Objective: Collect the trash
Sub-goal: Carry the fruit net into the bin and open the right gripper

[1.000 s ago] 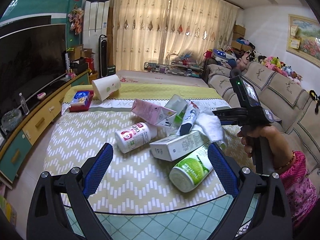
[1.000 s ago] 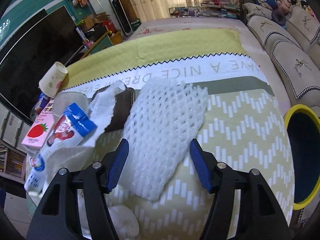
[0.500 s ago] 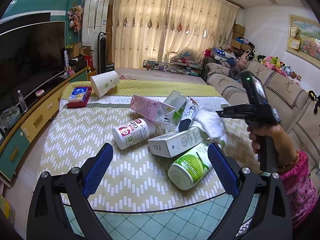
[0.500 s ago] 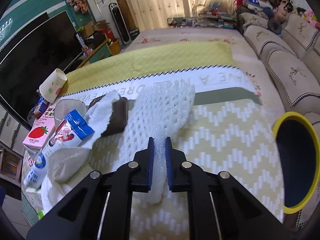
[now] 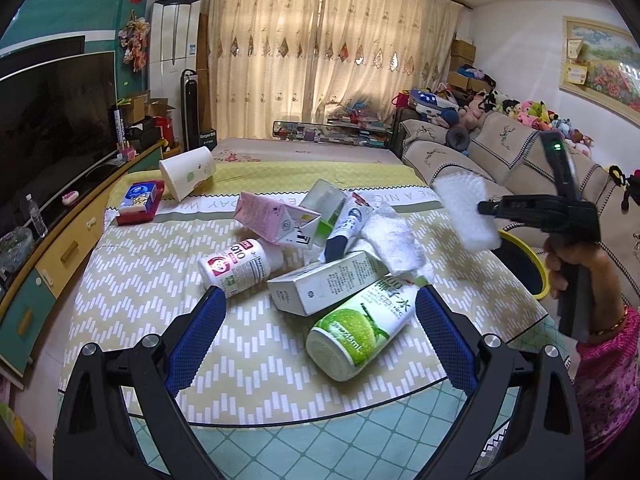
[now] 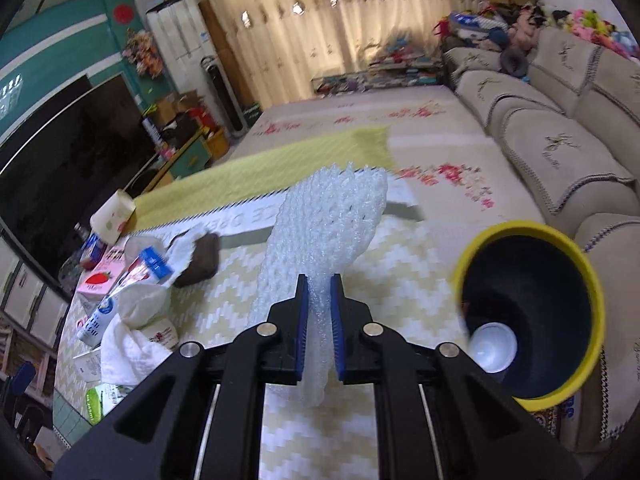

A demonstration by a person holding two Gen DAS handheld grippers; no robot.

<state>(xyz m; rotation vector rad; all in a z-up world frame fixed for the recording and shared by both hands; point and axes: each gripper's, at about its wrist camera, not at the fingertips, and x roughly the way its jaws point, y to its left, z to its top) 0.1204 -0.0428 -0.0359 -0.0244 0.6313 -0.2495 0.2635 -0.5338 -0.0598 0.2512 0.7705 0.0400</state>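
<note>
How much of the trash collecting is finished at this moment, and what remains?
Done: one white cup lies inside the yellow bin. In hand: the right claw is shut on the foam net, lifted off the table near the bin. Left: the green can, white box, pink carton and more; the left claw is open.

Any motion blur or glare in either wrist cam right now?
Left wrist view: sharp, strong fisheye bending at the edges, backlit curtains bright but not blown out. Right wrist view: motion-smeared, sofa and bin soft, while the right gripper and foam net stay fairly crisp.
</note>
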